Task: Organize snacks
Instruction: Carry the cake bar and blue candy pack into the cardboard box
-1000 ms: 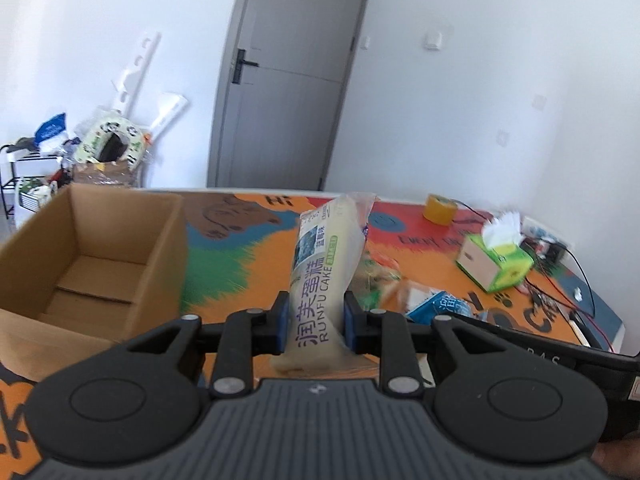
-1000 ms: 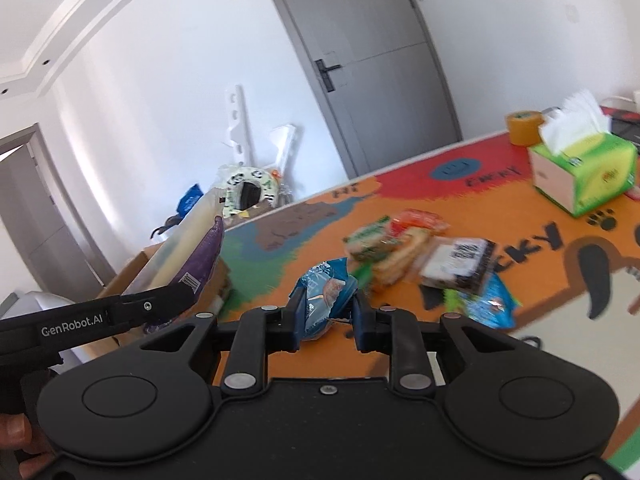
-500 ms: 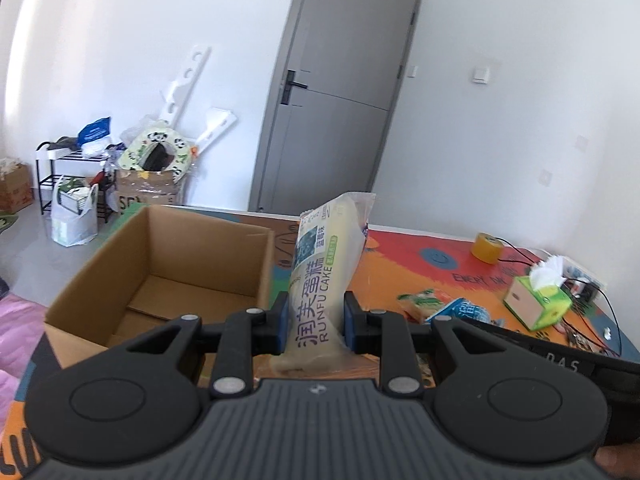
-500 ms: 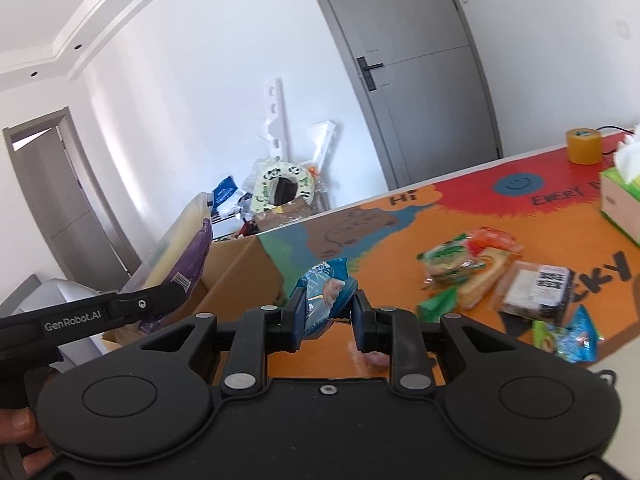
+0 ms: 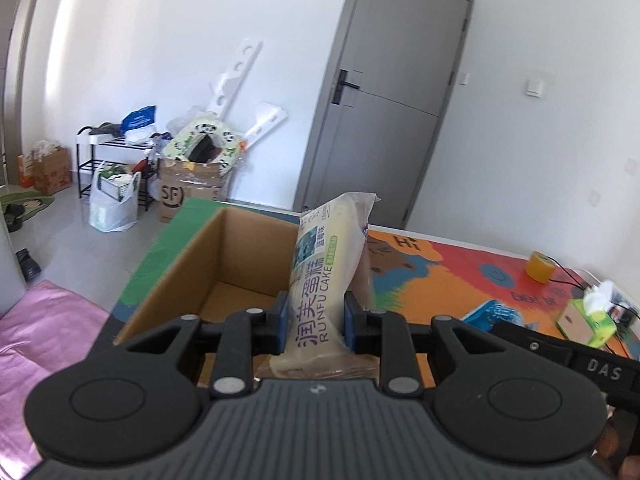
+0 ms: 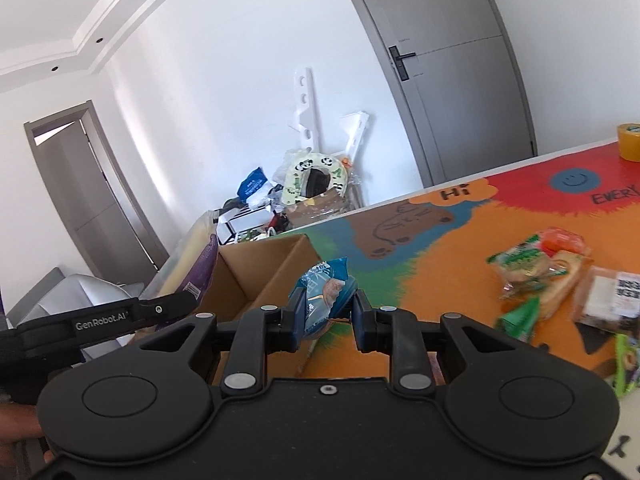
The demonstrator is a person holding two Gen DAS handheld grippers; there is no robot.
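The left gripper pinches a tall pale cake pack between its blue fingers; the pack stands nearly upright, its lower part clamped and its crimped top rising above the far wall of the box. The box is an open cardboard carton at the green end of the table, and the pack sits in front of its open interior in the left wrist view. Whether the pack is over the box or just short of it cannot be told.

The right gripper pinches a small blue snack between its fingers, held above the table just right of the box's corner. In the right wrist view the left gripper's side, marked GenRobot.AI, shows at the left edge with the cake pack by the box.

More snacks lie loose on the orange part of the table to the right, well apart from the box. A yellow tape roll and a green tissue box stand toward the far right end.
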